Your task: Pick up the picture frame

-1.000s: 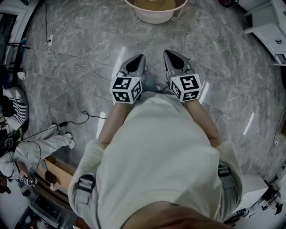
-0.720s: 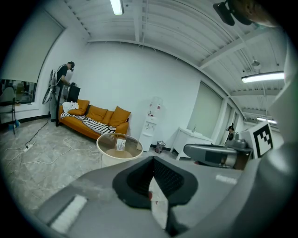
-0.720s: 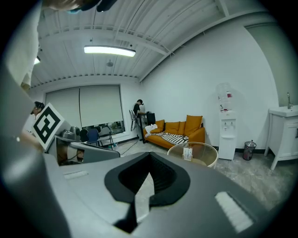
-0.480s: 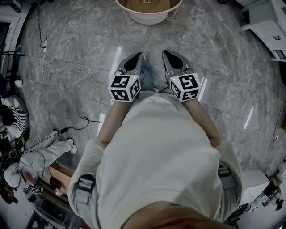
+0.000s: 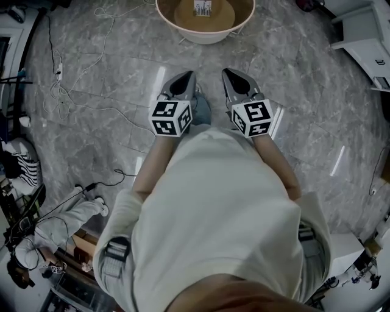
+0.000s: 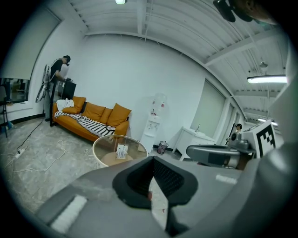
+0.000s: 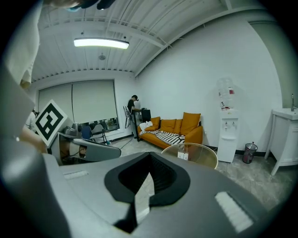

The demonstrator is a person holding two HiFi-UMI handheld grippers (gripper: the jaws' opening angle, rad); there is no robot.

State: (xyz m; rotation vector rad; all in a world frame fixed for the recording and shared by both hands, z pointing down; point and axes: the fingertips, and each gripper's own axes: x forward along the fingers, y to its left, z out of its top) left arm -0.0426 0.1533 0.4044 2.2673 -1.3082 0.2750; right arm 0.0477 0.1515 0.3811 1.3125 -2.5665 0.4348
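Note:
The picture frame [image 5: 203, 7] is a small white-faced card that stands upright in the middle of a round glass table [image 5: 205, 38] at the top of the head view. It shows again as a picture frame [image 6: 122, 151] in the left gripper view and a picture frame [image 7: 182, 155] in the right gripper view, far ahead of both jaws. My left gripper [image 5: 191, 77] and right gripper [image 5: 228, 74] are held side by side in front of my chest, pointing at the table. Both are shut and hold nothing.
Cables [image 5: 73, 79] trail across the marble floor at the left. An orange sofa [image 6: 91, 118] with a striped blanket stands behind the table, with a person [image 6: 58, 79] beside it. A water dispenser [image 6: 153, 123], a small bin [image 6: 162, 147] and a white cabinet [image 6: 198, 142] line the far wall.
The round table has slid further into the top of the head view and its frame now shows. Both grippers have travelled toward it together, still shut.

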